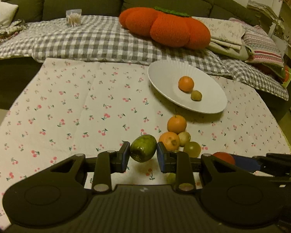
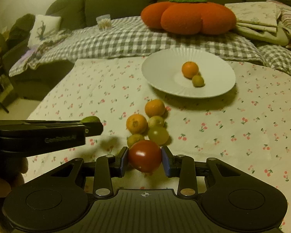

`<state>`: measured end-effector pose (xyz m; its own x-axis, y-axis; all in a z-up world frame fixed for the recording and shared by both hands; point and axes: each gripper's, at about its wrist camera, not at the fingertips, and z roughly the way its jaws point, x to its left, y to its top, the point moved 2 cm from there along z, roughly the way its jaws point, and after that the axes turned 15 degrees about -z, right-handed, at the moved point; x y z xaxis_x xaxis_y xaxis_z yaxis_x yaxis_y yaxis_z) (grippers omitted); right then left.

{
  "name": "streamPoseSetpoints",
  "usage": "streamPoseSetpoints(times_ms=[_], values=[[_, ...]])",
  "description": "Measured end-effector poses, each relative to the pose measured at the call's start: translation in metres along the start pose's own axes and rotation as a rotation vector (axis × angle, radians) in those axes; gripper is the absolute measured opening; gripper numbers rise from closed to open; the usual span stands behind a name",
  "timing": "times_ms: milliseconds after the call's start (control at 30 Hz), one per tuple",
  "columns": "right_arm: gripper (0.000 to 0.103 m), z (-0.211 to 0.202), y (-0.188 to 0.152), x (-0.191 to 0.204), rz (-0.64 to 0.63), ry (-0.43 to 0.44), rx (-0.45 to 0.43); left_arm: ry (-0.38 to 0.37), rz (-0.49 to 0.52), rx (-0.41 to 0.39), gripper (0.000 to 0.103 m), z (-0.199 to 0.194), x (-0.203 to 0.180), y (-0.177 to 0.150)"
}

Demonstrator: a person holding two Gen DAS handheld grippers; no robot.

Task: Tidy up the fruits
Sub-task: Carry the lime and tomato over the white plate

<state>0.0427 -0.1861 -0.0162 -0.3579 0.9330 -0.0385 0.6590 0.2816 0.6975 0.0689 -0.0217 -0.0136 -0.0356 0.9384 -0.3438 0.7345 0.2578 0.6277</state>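
My left gripper [image 1: 143, 156] is shut on a green oval fruit [image 1: 143, 148], held just above the cherry-print cloth. My right gripper [image 2: 145, 160] is shut on a red tomato [image 2: 145, 156], also off the cloth. Between them and the plate lies a loose cluster: two oranges [image 1: 176, 124] [image 1: 169, 141], a small yellowish fruit [image 1: 184, 138] and a green grape-like fruit [image 1: 192, 149]. The white plate [image 1: 164, 73] farther back holds an orange [image 1: 186, 83] and a small olive-green fruit [image 1: 196, 95]. In the right wrist view the left gripper [image 2: 91, 125] comes in from the left with the green fruit [image 2: 90, 119] peeking above it.
The cherry-print cloth [image 1: 77, 106] covers the table. Behind it runs a sofa with a checked blanket [image 1: 87, 38], an orange pumpkin cushion [image 1: 164, 27], a clear box of sticks [image 1: 74, 17] and folded textiles [image 1: 261, 44] at the right.
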Motion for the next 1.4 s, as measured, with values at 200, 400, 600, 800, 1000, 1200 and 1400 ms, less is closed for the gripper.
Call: streamPoseSetpoints(times_ms=[200,400,600,800,1000,1200,1400], values=[[0.034,-0.018,0.009,-0.01,0.025,0.0,-0.022,0.019,0.013,-0.032,0.028,-0.019,-0.011,0.006],[0.034,-0.046,0.022,-0.032,0.109,0.007,-0.073,0.043,-0.022,-0.035,0.028,-0.039,-0.023,0.028],[0.034,-0.063,0.031,-0.062,0.213,0.032,-0.107,-0.002,-0.034,-0.062,0.028,-0.056,-0.045,0.044],[0.034,-0.062,0.031,-0.085,0.261,0.021,-0.102,-0.041,0.02,-0.057,0.028,-0.041,-0.063,0.053],[0.034,-0.055,0.053,-0.11,0.272,0.005,-0.102,-0.065,0.066,-0.057,0.028,-0.004,-0.074,0.069],[0.034,-0.018,0.071,-0.136,0.269,-0.006,-0.054,-0.039,0.109,-0.021,0.028,0.05,-0.081,0.074],[0.034,0.034,0.078,-0.147,0.202,-0.017,-0.001,-0.028,0.119,-0.002,0.028,0.088,-0.073,0.083]])
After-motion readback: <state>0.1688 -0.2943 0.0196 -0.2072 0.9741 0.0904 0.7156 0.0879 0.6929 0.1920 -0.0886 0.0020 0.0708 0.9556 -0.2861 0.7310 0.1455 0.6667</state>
